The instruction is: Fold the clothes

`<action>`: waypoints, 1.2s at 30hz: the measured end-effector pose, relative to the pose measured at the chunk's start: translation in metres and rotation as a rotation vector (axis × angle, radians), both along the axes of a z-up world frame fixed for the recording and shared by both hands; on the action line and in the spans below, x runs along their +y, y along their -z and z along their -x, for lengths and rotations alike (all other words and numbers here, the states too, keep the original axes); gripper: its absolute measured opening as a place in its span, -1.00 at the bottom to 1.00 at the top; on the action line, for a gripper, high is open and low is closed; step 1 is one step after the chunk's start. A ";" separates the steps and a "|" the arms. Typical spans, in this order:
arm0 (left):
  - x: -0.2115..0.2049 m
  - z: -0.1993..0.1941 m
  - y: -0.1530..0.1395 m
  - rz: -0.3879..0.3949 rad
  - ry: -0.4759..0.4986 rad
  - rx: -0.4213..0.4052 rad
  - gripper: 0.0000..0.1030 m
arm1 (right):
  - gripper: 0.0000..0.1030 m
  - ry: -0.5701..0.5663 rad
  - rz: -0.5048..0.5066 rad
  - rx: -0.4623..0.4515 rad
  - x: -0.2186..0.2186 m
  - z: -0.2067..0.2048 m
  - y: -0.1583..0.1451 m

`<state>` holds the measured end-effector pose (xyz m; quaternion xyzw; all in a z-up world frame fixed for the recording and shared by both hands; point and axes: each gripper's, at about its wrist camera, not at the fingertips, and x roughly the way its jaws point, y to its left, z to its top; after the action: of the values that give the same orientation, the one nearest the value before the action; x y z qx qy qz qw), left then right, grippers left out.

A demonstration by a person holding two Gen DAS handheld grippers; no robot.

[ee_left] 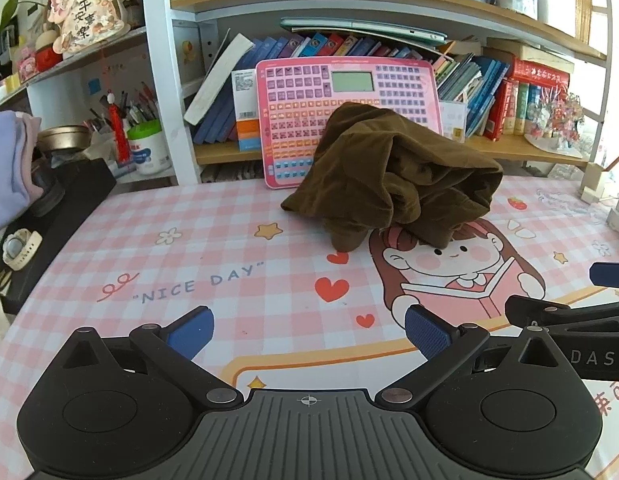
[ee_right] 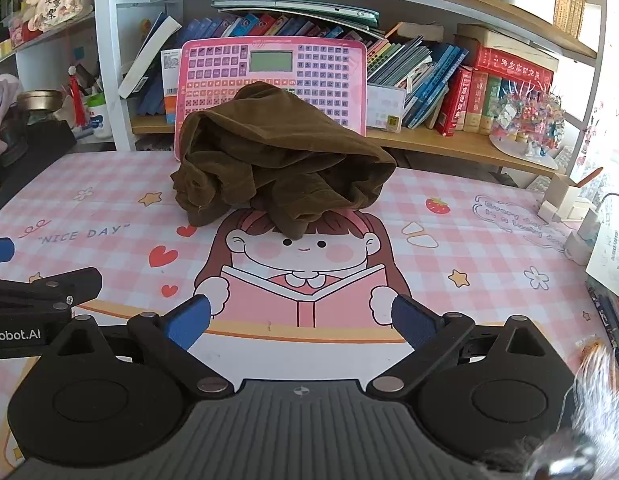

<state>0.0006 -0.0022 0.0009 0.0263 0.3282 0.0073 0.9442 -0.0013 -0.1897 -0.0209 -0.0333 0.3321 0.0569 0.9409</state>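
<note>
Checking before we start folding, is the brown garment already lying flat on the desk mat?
No, the brown garment sits in a crumpled heap on the pink checked mat, bunched up high.

You have a dark olive-brown garment [ee_left: 393, 176] heaped on a table cover [ee_left: 237, 248] checked in pink and white (red hearts, yellow stars and a cartoon girl in pink printed on it). Behind stands a pink toy keyboard [ee_left: 305, 92] with purple and orange keys. Your grippers' fingertips [ee_right: 189, 326] are blue on black arms.
</note>
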 end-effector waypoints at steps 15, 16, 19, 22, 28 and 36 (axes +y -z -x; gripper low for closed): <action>0.006 -0.004 0.005 -0.005 -0.003 0.005 1.00 | 0.90 -0.002 -0.004 0.007 0.000 -0.005 0.004; 0.006 -0.004 0.005 -0.005 -0.003 0.006 1.00 | 0.90 -0.003 -0.004 0.008 0.001 -0.006 0.004; 0.006 -0.004 0.005 -0.007 -0.005 0.008 1.00 | 0.90 -0.006 -0.005 0.009 0.001 -0.006 0.004; 0.006 -0.005 0.005 -0.008 -0.010 0.013 1.00 | 0.90 -0.007 -0.006 0.010 0.002 -0.005 0.004; 0.006 -0.003 0.005 -0.008 -0.014 0.020 1.00 | 0.90 -0.007 -0.008 0.020 0.002 -0.004 0.005; 0.006 -0.003 0.003 -0.009 -0.015 0.025 1.00 | 0.90 -0.007 -0.010 0.026 0.001 -0.004 0.005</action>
<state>0.0039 0.0040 -0.0020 0.0280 0.3403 0.0153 0.9398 0.0028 -0.1882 -0.0259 -0.0288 0.3441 0.0621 0.9364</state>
